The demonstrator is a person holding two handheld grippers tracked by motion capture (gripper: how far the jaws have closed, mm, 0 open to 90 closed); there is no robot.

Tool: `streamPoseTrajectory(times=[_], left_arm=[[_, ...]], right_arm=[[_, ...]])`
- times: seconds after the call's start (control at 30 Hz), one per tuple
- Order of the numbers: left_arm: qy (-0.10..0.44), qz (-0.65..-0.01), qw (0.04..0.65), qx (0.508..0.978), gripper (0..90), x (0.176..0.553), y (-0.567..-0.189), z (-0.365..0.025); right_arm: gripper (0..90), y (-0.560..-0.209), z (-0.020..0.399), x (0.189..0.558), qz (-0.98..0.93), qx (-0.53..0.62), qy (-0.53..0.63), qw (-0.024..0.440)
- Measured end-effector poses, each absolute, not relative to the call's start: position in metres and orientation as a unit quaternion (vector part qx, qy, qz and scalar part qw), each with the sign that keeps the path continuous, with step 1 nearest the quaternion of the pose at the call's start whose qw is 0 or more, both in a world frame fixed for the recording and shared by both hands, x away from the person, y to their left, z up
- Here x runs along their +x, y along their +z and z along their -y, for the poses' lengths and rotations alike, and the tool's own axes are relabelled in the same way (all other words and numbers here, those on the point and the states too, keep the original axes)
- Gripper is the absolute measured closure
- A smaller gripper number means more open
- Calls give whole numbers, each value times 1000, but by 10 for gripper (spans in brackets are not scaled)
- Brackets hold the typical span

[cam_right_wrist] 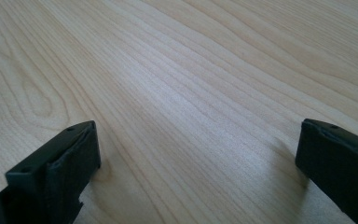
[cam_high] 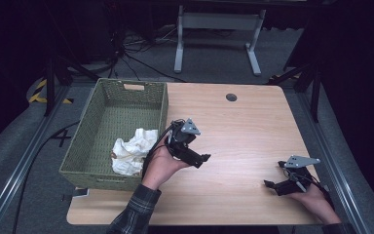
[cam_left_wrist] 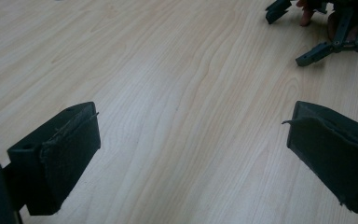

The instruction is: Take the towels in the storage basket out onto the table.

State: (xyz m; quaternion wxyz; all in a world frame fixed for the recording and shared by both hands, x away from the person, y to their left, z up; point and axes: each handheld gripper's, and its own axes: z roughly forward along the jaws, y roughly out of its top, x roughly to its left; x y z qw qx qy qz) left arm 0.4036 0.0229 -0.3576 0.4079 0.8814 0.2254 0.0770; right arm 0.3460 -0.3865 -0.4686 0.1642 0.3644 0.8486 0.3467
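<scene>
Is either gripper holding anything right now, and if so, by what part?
Nothing is held. The left gripper and the right gripper both stand open over bare table; the white cloth lies in the basket.

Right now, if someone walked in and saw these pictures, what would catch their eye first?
Probably the crumpled white cloth lying in the near right corner of the green woven basket at the table's left side. Next, the left gripper held open over the bare wooden table just right of the basket, and the right gripper, also open, low near the table's front right corner.
</scene>
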Motion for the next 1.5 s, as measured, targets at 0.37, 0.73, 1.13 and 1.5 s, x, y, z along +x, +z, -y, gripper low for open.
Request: streamPoseTrajectory(times=[0.37, 0.73, 1.13, 1.5], left_arm=[[82, -243, 399, 881, 39, 414, -346, -42], [99, -276, 402, 867, 40, 419, -340, -74], [108, -316, 395, 856, 52, 419, -342, -113], [131, -355, 374, 847, 68, 418, -344, -148]], right_arm=[[2, -469, 386, 346, -848, 366, 346, 163], [2, -469, 386, 346, -848, 367, 346, 163], [2, -469, 386, 346, -848, 367, 346, 163], [2, -469, 386, 346, -848, 367, 346, 164]])
